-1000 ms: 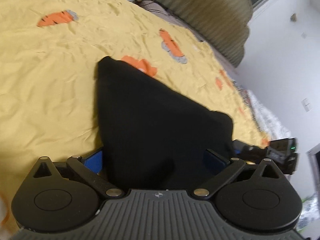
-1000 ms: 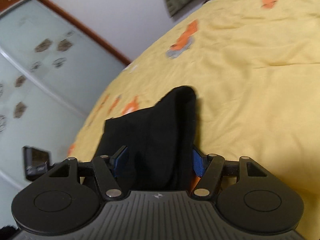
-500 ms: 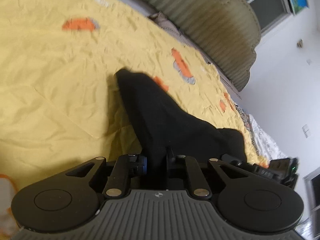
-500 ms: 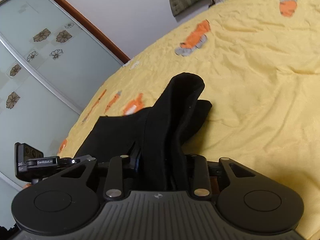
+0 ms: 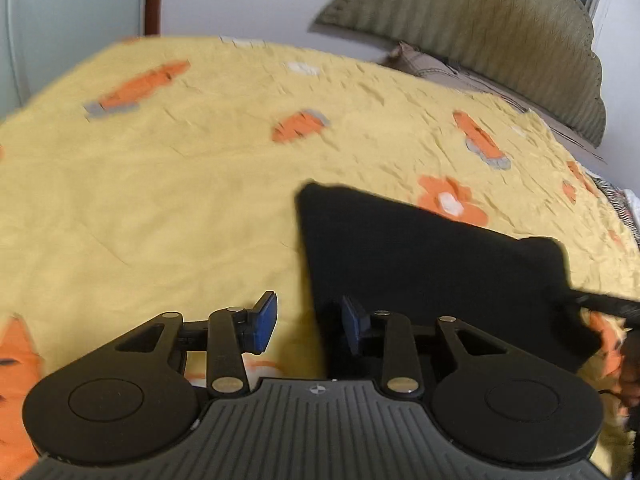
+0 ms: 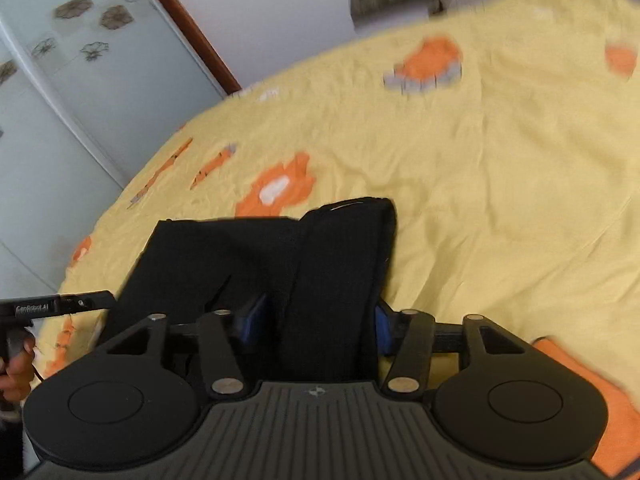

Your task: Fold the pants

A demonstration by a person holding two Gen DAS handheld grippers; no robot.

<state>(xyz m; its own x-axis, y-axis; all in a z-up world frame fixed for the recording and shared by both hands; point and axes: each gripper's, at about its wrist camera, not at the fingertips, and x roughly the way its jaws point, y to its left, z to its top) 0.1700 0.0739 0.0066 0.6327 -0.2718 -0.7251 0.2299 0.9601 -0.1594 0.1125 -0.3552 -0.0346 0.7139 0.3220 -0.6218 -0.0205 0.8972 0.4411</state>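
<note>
- The black pants (image 5: 420, 256) lay folded on the yellow bedspread (image 5: 160, 200), a flat dark slab near the grippers; in the right wrist view (image 6: 256, 264) a thicker folded band ran along their right side.
- The left gripper (image 5: 310, 320) had its blue pads (image 5: 264, 320) apart, having just been opening; bare bedspread and the pants' left edge showed in the gap, the right pad lay against or just over that edge, and nothing was pinched.
- The right gripper (image 6: 316, 320) also had just been opening; its jaws stood apart with the thick folded band between them. The right pad sat at the band's edge and the left pad was half hidden behind cloth, so whether they still pressed on it I could not tell.
- No containers were in view.
- The bedspread carried orange carrot and flower prints. A padded green headboard (image 5: 500, 40) stood at the far end, with a pillow (image 5: 436, 68) below it.
- A glass wardrobe door (image 6: 60, 100) with flower motifs and a brown frame stood to the left.
- An orange cloth (image 6: 592, 392) lay near, at the right.
- The left gripper, seen from the right one (image 6: 56, 304), bore white lettering, too blurred to read for certain; a hand (image 6: 16, 372) gripped its handle.
</note>
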